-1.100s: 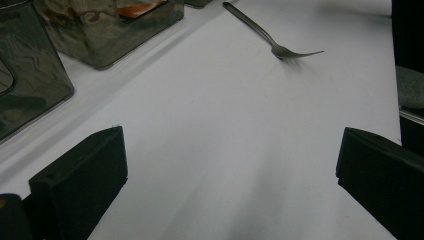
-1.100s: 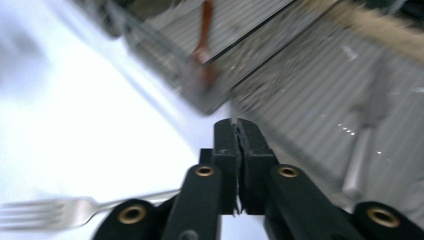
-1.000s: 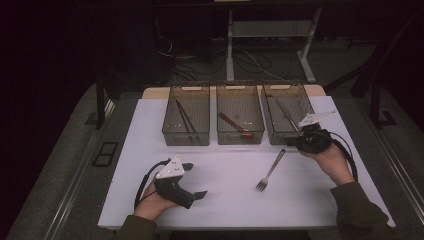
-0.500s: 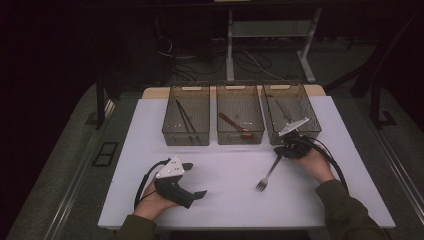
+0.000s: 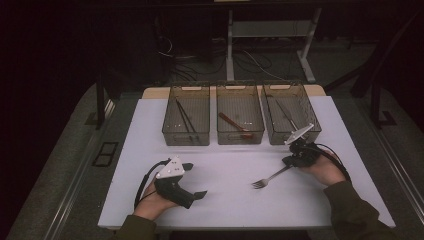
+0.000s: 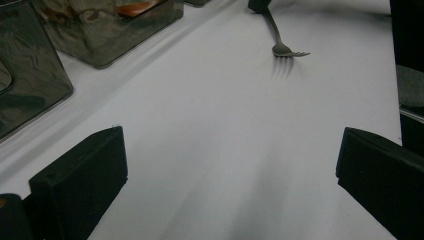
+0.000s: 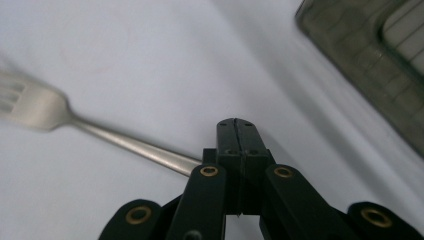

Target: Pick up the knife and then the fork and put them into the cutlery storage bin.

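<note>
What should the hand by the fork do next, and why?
Probably open the jaws first. The right gripper is shut tight beside the fork handle, with nothing between its jaws, so it cannot grab the fork lying on the table.

3 clear bins in a row at far edge of white table (image 5: pixel 225 200): left bin (image 5: pixel 185 121) w/ dark chopsticks (image 5: pixel 185 119), middle bin (image 5: pixel 240 120) w/ reddish utensil (image 5: pixel 233 123), right bin (image 5: pixel 290 119) w/ metal utensil (image 5: pixel 286 113).

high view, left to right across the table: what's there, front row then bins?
Front: left tongs → fork → right tongs. Back: left bin with black chopsticks → middle bin with a red-handled utensil → right bin with a metal utensil.
</note>
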Motion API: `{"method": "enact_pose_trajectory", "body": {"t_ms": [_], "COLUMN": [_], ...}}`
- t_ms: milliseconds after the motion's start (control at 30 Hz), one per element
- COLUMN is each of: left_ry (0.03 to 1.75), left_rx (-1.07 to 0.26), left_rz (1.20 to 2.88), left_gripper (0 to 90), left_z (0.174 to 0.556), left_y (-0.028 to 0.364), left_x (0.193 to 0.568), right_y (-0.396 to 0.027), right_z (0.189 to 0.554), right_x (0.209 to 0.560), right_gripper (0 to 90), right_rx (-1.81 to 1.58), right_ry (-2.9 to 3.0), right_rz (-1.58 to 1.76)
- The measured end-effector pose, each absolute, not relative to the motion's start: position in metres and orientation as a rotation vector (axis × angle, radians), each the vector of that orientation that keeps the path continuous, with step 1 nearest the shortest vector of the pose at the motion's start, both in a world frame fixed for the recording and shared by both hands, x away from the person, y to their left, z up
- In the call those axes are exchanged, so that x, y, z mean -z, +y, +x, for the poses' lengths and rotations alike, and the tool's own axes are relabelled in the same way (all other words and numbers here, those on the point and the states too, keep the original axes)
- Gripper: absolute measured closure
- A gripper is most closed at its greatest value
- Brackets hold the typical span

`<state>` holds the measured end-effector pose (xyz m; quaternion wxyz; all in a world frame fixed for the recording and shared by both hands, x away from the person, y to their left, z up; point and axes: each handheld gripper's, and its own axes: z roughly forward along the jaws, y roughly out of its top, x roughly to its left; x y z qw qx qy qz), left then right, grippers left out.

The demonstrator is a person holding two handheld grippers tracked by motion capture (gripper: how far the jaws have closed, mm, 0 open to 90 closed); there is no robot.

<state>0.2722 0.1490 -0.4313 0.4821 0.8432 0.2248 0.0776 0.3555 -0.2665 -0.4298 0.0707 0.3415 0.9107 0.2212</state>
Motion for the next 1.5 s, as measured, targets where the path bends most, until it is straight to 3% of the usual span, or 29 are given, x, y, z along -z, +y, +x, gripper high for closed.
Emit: {"method": "enact_pose_trajectory", "body": {"t_ms": [667, 700, 767, 933, 1500], "left_ry": [0.541, 0.541, 0.542, 0.544, 0.54], "left_rx": [-0.188, -0.189, -0.189, -0.187, -0.188], "left_rz": [2.065, 2.066, 2.065, 2.066, 2.07], "left_gripper": [0.0, 0.0, 0.0, 0.0, 0.0], "left_z": [0.272, 0.272, 0.272, 0.272, 0.272], "left_y": [0.148, 0.147, 0.147, 0.147, 0.147], "left_x": [0.431, 0.431, 0.432, 0.432, 0.432], "right_y": [-0.288, -0.286, -0.279, -0.252, -0.214], "right_z": [0.309, 0.308, 0.308, 0.307, 0.313], "right_x": [0.418, 0.414, 0.407, 0.405, 0.42], "right_gripper": [88.9, 82.6, 79.0, 75.7, 81.3], "right_rx": [-0.627, -0.656, -0.656, -0.6, -0.31], "right_ry": [2.865, 2.869, 2.881, 2.951, 3.033], "right_rz": [0.942, 0.921, 0.843, 0.664, 0.438]}}
